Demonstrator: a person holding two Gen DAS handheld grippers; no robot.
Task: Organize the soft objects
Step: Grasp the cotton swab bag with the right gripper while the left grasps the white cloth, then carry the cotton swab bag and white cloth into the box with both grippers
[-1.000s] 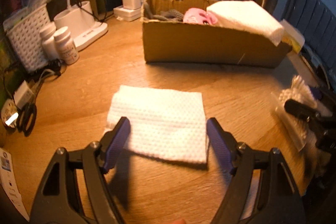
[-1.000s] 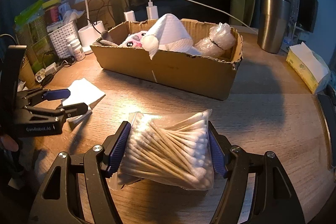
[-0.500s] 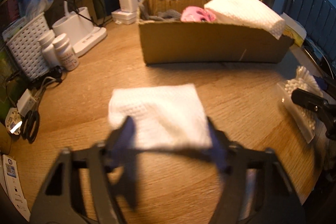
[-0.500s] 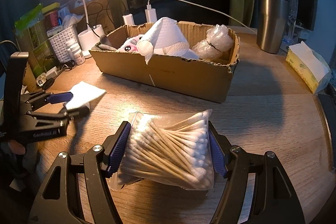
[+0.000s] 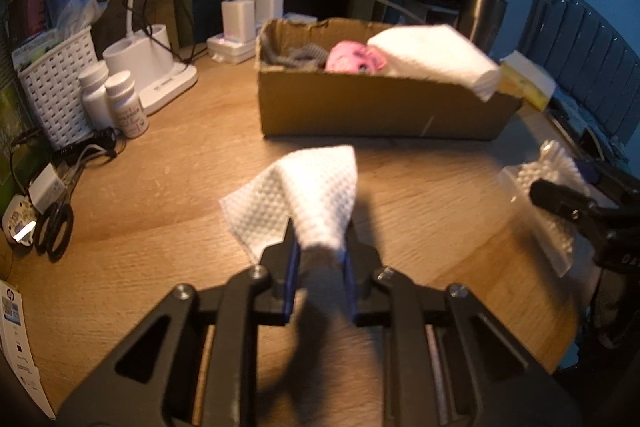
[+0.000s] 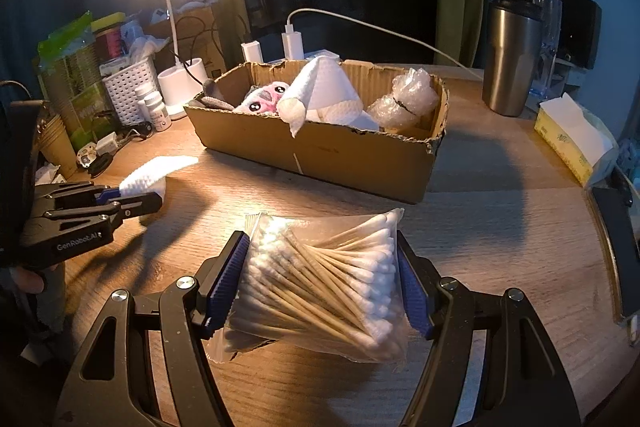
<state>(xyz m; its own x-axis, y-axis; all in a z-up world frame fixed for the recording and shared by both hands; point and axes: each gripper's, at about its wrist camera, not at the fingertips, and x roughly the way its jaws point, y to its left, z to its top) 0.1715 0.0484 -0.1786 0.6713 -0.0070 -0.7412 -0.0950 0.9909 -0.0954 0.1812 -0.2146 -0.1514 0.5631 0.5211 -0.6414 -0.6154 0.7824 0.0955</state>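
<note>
My left gripper [image 5: 319, 247] is shut on a white waffle-textured cloth [image 5: 316, 187], bunched between the jaws and lifted off the wooden table [image 5: 168, 187]; it also shows in the right wrist view [image 6: 148, 179]. My right gripper [image 6: 322, 275] is shut on a clear bag of cotton swabs [image 6: 320, 279], seen at the right edge of the left wrist view [image 5: 544, 183]. A cardboard box [image 6: 320, 151] behind holds a pink plush toy [image 6: 264, 99], a folded white cloth [image 6: 324, 95], a grey item and bubble wrap [image 6: 404, 99].
On the left stand a white lamp base [image 5: 152, 67], two pill bottles [image 5: 120, 103], a white basket [image 5: 56, 83], scissors [image 5: 56, 227] and cables. A steel tumbler [image 6: 512, 59] and a yellow tissue pack [image 6: 568, 135] are at the right. Chargers [image 5: 256, 15] stand behind the box.
My left gripper has closed on the white cloth, which lay flat between open jaws, and has lifted and bunched it. The right gripper holds the swab bag as before.
</note>
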